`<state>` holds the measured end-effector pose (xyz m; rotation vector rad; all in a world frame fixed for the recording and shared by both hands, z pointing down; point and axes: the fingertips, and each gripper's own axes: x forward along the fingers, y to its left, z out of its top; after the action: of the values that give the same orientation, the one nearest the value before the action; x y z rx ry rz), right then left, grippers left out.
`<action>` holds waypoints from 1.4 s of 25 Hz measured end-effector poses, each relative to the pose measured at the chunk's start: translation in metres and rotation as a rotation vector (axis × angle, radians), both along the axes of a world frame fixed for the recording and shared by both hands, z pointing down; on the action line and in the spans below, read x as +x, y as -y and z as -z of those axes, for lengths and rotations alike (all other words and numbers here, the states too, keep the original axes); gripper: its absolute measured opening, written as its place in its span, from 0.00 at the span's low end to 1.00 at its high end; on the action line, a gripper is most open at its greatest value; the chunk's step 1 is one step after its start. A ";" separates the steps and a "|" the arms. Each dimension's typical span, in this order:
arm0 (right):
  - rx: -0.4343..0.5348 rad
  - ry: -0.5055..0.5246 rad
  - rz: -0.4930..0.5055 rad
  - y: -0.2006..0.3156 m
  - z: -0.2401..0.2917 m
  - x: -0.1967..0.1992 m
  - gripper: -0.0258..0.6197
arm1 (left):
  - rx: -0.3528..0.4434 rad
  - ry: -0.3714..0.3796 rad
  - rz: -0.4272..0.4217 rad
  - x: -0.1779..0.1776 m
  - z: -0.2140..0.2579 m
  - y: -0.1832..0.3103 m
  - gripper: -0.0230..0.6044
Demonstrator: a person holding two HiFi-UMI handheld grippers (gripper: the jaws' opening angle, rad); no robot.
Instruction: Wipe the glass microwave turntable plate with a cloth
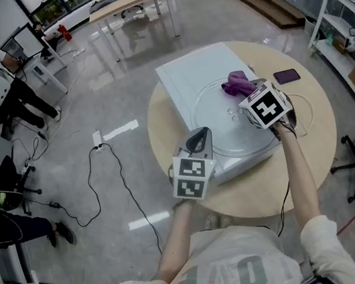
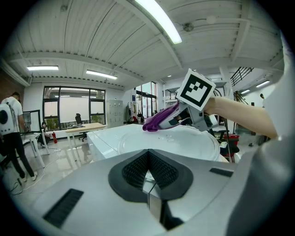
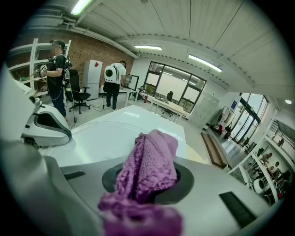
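right gripper is pinching a crumpled purple knitted cloth above a round clear glass plate
left gripper is hovering by the plate's near rim, jaws pressed together, gripping nothing

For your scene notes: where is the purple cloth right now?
The purple cloth is right of centre in the head view, clamped by the right gripper over the far side of the glass turntable plate.

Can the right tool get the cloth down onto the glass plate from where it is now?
Probably yes. The right tool holds the cloth over the plate's far side, with nothing visible between them. The left tool sits at the near rim, clear of that spot.
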<state>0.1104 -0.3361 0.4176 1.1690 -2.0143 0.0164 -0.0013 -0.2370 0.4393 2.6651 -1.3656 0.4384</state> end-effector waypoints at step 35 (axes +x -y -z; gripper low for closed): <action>0.082 0.077 0.011 -0.136 0.030 0.019 0.11 | 0.003 0.005 -0.006 0.001 0.002 -0.001 0.03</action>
<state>0.1292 -0.1999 0.3873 1.2254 -2.1063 -0.0266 -0.0005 -0.2358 0.4373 2.6729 -1.3618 0.4444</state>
